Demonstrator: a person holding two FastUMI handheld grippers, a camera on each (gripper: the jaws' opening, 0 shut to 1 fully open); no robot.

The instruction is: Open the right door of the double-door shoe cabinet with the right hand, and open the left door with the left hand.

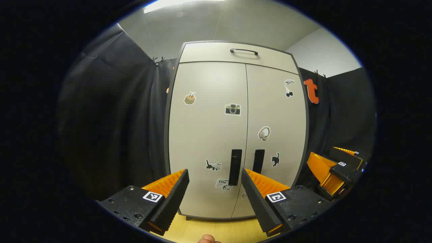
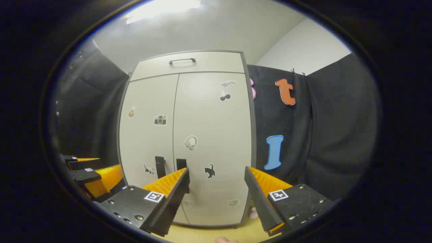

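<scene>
Left gripper view: the shoe cabinet (image 1: 236, 135) stands shut straight ahead on the pale wooden floor (image 1: 216, 231), against the black cloth wall.

From the left, the left gripper (image 1: 214, 175) hangs with its jaws wide apart and empty, short of the left door (image 1: 206, 135) and its dark handle (image 1: 235, 167); then come the right door (image 1: 273, 111) and its handle (image 1: 258, 161), and the right gripper (image 1: 337, 168) at the far right. In the right gripper view, the right gripper (image 2: 216, 173) is likewise spread open, holding nothing, before the right door (image 2: 212, 141).
</scene>
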